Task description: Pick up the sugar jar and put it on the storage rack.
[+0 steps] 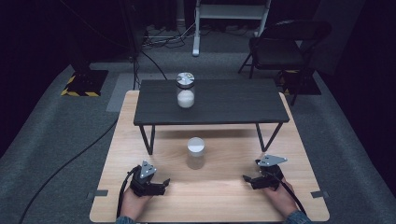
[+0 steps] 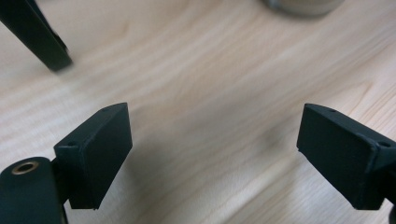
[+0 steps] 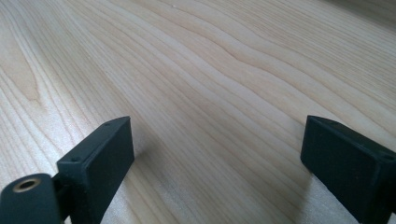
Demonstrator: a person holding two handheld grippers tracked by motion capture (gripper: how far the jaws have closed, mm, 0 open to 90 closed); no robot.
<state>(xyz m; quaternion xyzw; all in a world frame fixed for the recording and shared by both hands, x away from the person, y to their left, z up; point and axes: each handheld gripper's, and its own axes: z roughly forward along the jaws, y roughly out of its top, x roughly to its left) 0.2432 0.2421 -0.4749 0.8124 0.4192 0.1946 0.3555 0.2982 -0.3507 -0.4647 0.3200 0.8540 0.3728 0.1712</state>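
On pale wooden table (image 1: 210, 196), dark shelf (image 1: 210, 105).

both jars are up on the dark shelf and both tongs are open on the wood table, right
Not quite: the high view shows one jar on the dark shelf; the other jar stands on the wood table below. Both left tongs and right tongs are open.

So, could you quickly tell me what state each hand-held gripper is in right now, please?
Left hand-held gripper: open, holding nothing.
Right hand-held gripper: open, holding nothing.
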